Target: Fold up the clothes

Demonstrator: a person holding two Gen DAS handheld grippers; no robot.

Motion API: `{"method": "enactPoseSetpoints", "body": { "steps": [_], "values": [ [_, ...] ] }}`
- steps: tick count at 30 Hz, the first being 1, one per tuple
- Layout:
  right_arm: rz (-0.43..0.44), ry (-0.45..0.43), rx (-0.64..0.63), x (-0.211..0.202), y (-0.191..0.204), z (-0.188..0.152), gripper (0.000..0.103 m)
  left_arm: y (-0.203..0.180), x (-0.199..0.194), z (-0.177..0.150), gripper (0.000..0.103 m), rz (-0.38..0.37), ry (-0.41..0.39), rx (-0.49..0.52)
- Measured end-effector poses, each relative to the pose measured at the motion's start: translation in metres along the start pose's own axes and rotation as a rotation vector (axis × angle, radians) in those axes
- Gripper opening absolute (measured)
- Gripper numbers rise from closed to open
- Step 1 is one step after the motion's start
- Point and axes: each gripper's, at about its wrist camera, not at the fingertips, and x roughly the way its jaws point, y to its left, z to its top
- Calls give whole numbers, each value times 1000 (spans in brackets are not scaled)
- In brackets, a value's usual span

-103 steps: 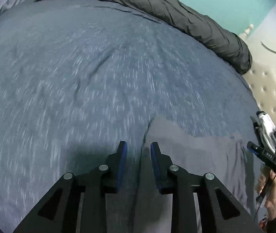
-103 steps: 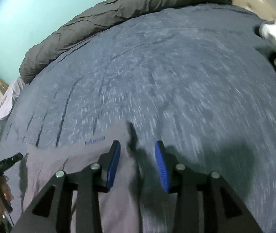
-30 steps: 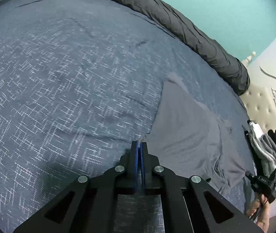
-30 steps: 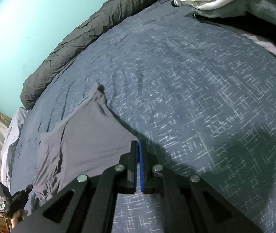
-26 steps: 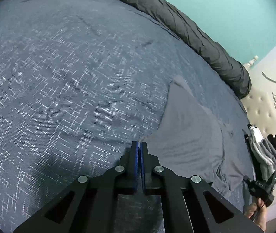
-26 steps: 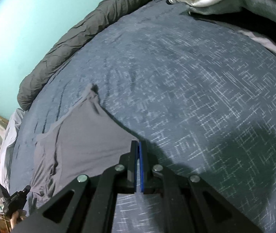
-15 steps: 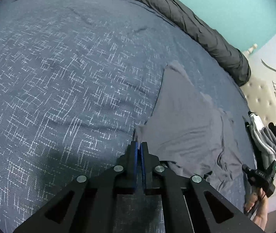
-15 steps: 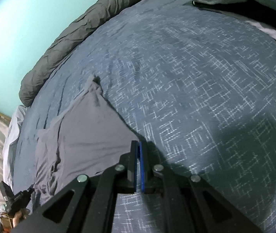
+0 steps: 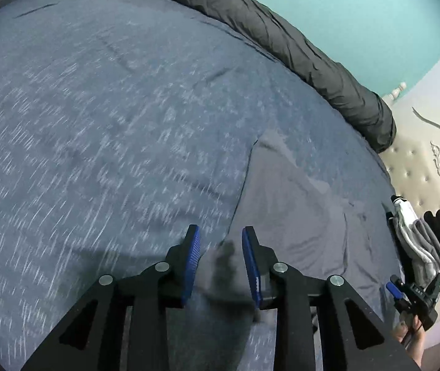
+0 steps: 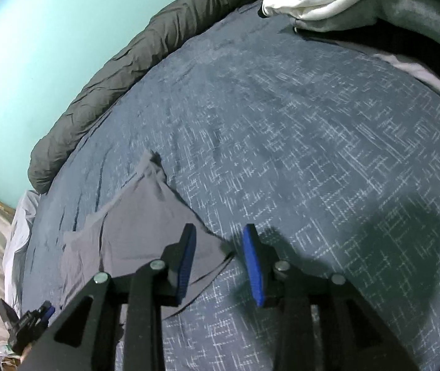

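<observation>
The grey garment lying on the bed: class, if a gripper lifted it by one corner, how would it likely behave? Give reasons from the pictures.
The grey garment would probably droop limply: it lies flat with soft wrinkles, following the blue bedspread. It looks thin, so likely light. One corner alone would probably let the rest bunch and undo any fold.

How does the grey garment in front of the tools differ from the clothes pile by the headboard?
The grey garment lies spread nearly flat as a single layer; the clothes pile is heaped in a bunch. The garment is one plain colour; the pile mixes white, grey and black. The garment lies just ahead of both open tools; the pile sits off at the bed's edge. Both rest on the blue bedspread.
</observation>
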Motion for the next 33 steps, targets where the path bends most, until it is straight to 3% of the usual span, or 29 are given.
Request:
{"method": "enactPoseSetpoints", "body": {
  "steps": [12,13,14,16,18,25,30,33],
  "values": [
    [53,60,-6,18,-3,-2,31,-15,47,12,29,44,55,54],
    [54,60,-3,19,-3,-1,31,-18,50,14,26,52,56,65],
    [54,59,0,19,-3,-1,31,-21,53,15,13,59,57,77],
    [55,61,0,20,-3,-1,31,-25,55,15,2,61,60,99],
    [57,64,1,22,-2,-2,31,-28,56,16,0,45,63,110],
    [67,70,-3,24,3,-4,31,-27,41,24,0,52,-3,103],
    [71,71,-1,25,5,-6,31,-19,50,21,0,60,48,76],
    [72,71,-1,26,7,-6,31,-22,58,21,14,49,71,80]
  ]
}}
